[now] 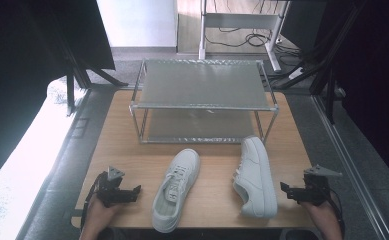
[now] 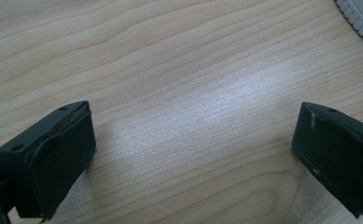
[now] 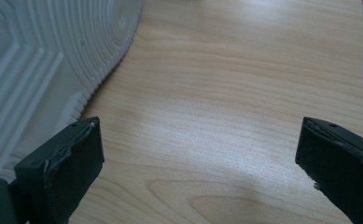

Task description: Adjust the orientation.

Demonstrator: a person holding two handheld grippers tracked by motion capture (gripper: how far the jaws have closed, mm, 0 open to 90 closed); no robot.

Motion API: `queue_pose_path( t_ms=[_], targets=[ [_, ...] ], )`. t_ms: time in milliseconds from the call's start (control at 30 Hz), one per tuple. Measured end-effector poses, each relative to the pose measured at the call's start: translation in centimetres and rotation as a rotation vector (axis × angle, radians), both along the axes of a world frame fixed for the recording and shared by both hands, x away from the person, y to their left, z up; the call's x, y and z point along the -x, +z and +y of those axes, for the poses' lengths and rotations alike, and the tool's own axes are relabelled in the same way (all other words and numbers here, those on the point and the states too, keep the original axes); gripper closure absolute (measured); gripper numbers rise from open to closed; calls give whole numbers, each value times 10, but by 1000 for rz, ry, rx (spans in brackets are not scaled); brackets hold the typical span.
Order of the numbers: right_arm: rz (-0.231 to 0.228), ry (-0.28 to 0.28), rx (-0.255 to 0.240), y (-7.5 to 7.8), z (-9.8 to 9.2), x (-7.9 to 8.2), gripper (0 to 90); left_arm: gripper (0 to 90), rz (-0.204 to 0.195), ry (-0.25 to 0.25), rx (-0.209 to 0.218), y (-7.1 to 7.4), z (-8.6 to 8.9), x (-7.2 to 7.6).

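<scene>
Wooden table carries a two-tier metal rack at the back. Ahead of it I see two white sneakers: the left shoe upright, the right shoe on its side. My left gripper and right gripper flank them, jaws spread apart, empty.

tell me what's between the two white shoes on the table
Nothing: in the high view, bare wooden table separates the upright left shoe from the right shoe, which lies on its side.
</scene>
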State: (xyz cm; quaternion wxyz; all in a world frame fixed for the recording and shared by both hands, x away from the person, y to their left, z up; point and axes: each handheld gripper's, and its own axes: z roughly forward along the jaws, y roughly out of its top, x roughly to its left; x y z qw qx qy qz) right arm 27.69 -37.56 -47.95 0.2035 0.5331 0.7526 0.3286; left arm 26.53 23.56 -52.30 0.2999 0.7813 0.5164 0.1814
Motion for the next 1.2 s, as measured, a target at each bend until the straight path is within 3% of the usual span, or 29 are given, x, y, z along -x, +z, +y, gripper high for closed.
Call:
queue_pose_path(
  t_ms=[367, 533, 700, 867, 1167, 1200],
  targets=[
    [4, 21, -44, 35, 3, 10, 11, 0, -1, 4, 1, 0, 0, 0],
    [-11, 73, -38, 55, 21, 10, 7, 0, -2, 6, 1, 0, 0, 0],
    [-27, 115, -31, 65, 40, 4, 0, 0, -1, 6, 1, 0, -1, 0],
    [-27, 142, -24, 64, 54, -3, 0, 0, -1, 7, 2, 0, -1, 0],
    [10, 147, 4, 44, 72, -16, 0, 0, -1, 8, 2, 0, -1, 0],
    [9, 150, -10, 43, 71, -16, 0, 0, -1, 8, 2, 0, -1, 0]
  ],
)
